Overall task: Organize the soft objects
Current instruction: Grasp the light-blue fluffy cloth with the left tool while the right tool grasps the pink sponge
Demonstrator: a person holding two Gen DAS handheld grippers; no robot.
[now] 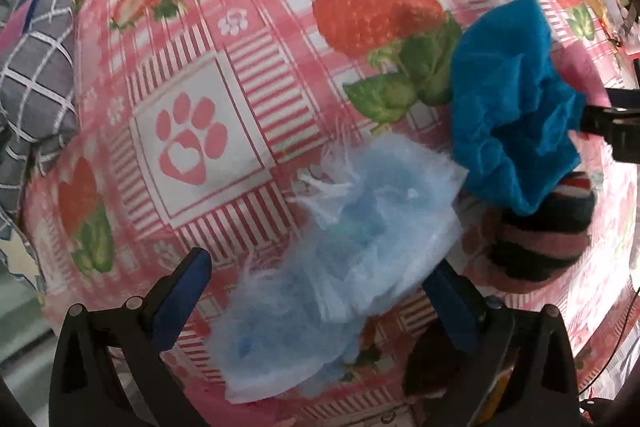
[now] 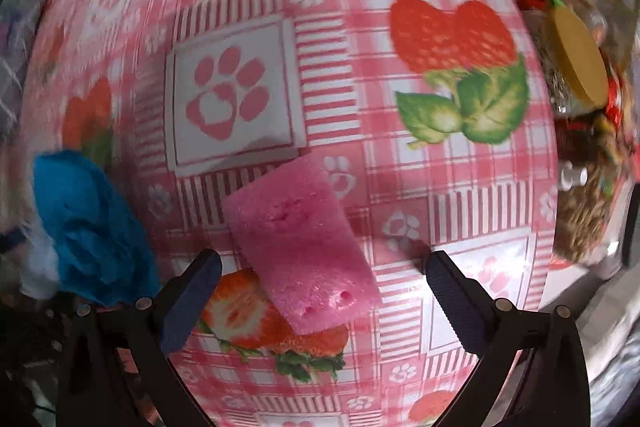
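In the left wrist view my left gripper (image 1: 320,287) is open, its blue-padded fingers wide apart. A pale blue gauzy, frayed bundle (image 1: 348,247) lies between them on the pink strawberry tablecloth (image 1: 248,75) and overlaps the right finger. Beyond it sit a crumpled bright blue cloth (image 1: 516,107) and a striped sock ball (image 1: 548,243). In the right wrist view my right gripper (image 2: 322,291) is open around a pink sponge (image 2: 304,247), touching neither side. The blue cloth (image 2: 88,227) lies to its left.
Grey checked fabric (image 1: 36,67) is bunched at the table's left edge. A jar with a yellow lid (image 2: 576,59) and mixed packets crowd the right side. The right gripper's black body (image 1: 612,127) shows at the right edge of the left wrist view.
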